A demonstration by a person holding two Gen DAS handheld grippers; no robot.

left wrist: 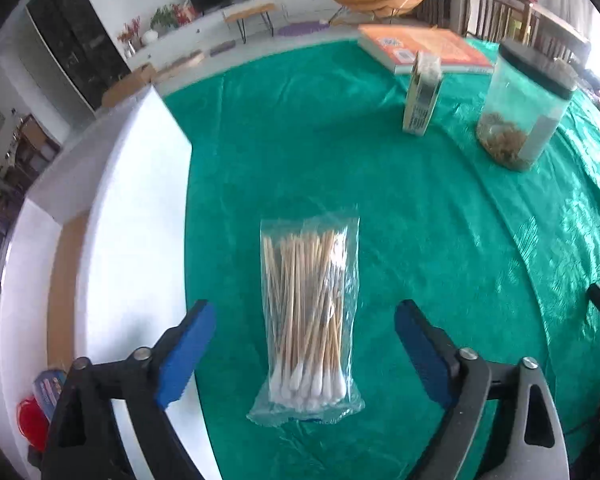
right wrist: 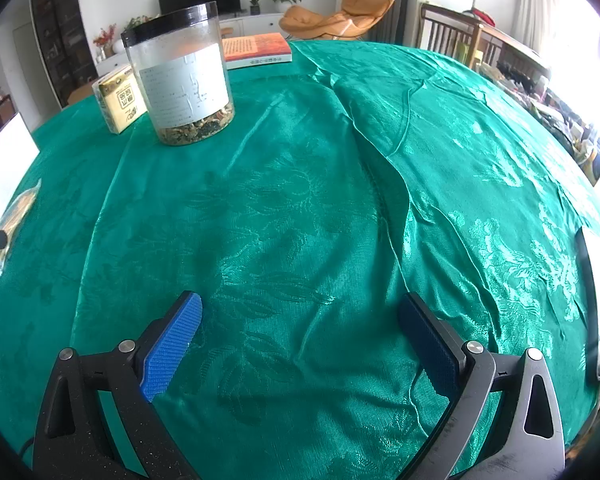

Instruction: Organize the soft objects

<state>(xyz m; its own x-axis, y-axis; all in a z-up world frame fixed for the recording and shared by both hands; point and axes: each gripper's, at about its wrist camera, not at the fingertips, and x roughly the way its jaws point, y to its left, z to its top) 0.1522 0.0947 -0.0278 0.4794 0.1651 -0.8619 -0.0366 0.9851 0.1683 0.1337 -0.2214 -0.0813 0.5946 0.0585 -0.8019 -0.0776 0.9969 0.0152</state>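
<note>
Left gripper (left wrist: 304,344) spread wide above the green tablecloth (left wrist: 420,208), gripping nothing. Bag of cotton swabs (left wrist: 306,316) flat on the cloth between the blue pads (left wrist: 188,354) yet clear of both, close to the table's left edge beside a white box (left wrist: 140,200). Right gripper (right wrist: 300,344) likewise wide apart and empty over bare cloth. Toward the far edge: clear jar (right wrist: 184,80), small yellow carton (right wrist: 120,98), orange book (right wrist: 256,50).

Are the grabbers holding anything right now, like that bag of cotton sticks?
No, nothing is held. The left gripper has its jaws open, with the bag of cotton swabs lying loose on the green tablecloth between them. The right gripper is open over bare cloth.
</note>
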